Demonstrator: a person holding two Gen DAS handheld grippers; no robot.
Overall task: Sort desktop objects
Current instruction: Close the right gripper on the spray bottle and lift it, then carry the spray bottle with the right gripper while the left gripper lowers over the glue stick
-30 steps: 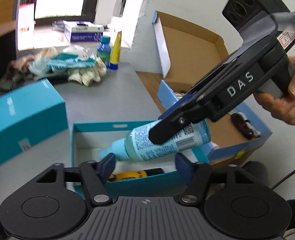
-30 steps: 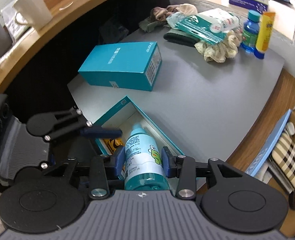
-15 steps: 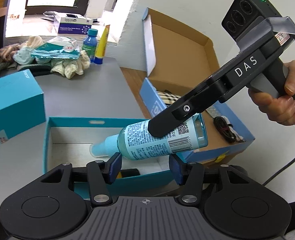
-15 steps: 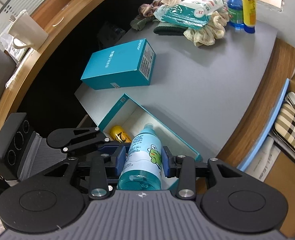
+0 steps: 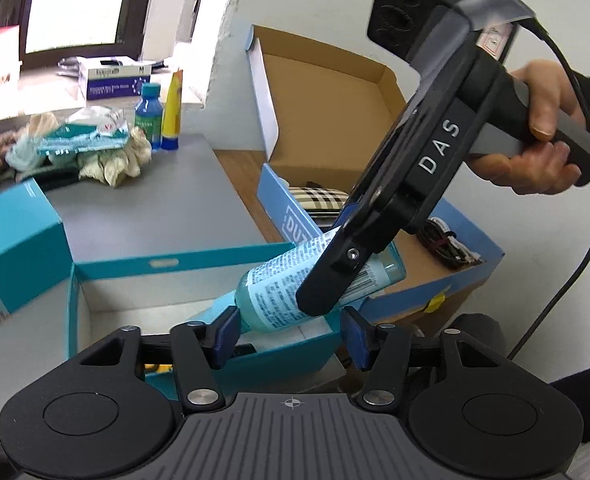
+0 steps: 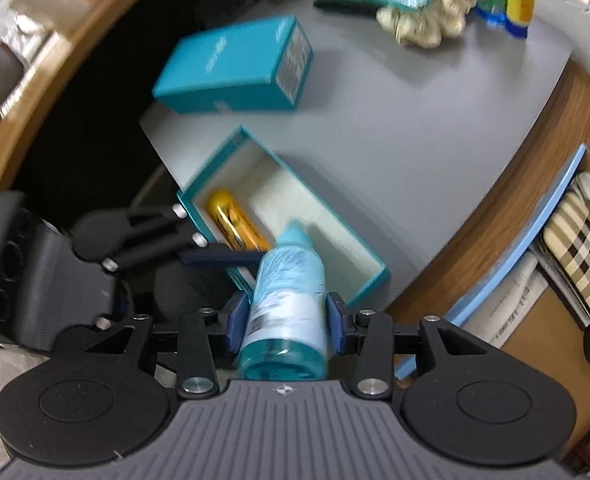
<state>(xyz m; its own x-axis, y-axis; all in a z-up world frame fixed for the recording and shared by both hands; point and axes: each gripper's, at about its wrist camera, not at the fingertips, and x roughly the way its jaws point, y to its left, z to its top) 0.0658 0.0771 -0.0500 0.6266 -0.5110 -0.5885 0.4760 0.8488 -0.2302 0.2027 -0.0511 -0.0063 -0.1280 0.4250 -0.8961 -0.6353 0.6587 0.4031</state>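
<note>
My right claw [image 6: 282, 322] is squeezing a light blue bottle [image 6: 285, 300]. Its two blue pads press on the sides of the bottle. The bottle tips down, and its cap points into the open teal box [image 6: 369, 276] on the gray table [image 6: 395, 120]. A yellow thing [image 6: 233, 222] lies inside that box, by the left wall.

My left claw [image 5: 289, 334] is spread wide and grips nothing. It sits low at the near wall of the teal box [image 5: 75, 300], and the bottle [image 5: 283, 288] hangs just past its pads.

A shut teal box [image 6: 235, 68] lies farther back on the table. A blue cardboard box [image 5: 467, 276] stands on the right, with a checked case [image 5: 319, 198] in it.
</note>
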